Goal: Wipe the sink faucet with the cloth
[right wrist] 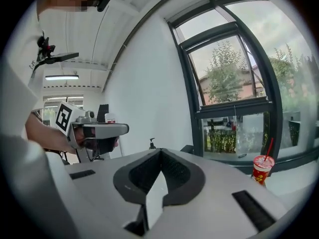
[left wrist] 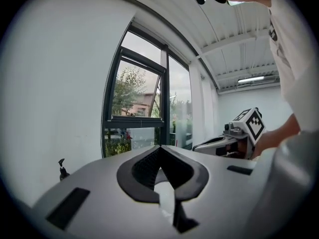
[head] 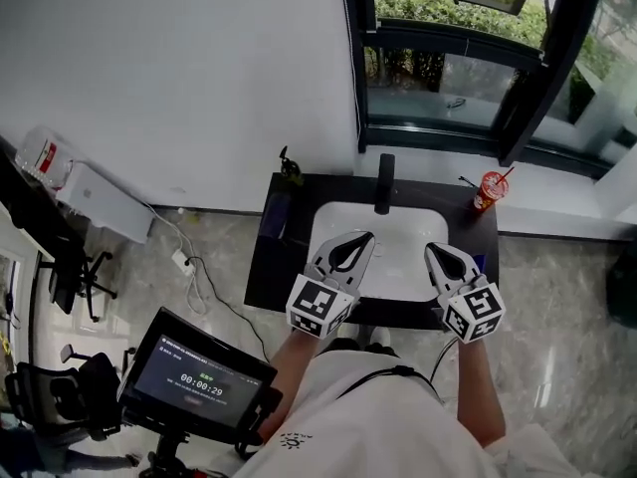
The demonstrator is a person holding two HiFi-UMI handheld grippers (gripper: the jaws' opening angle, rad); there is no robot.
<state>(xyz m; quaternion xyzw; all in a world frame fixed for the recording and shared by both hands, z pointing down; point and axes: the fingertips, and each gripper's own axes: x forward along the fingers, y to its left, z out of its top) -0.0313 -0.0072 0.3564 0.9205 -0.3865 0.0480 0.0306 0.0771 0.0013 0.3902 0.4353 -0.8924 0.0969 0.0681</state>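
Note:
In the head view a black faucet [head: 384, 182] stands at the back of a white sink [head: 338, 222], which is set in a black counter [head: 261, 277]. A dark bluish patch, maybe the cloth [head: 276, 214], lies on the counter left of the sink. My left gripper [head: 364, 235] hovers over the sink's left half, shut and empty. Over the right half is my right gripper [head: 431, 249], also shut and empty. Both point level toward the window. In the left gripper view the jaws [left wrist: 160, 147] meet at the tip. The right gripper view shows the same [right wrist: 160, 150], with the left gripper [right wrist: 99, 130] alongside.
A red cup with a straw [head: 488, 189] stands at the counter's back right, and a soap dispenser [head: 290, 165] at the back left. A dark-framed window [head: 468, 58] is behind. A tablet on a stand [head: 199, 371], a power strip [head: 182, 260] and chairs are on the floor to the left.

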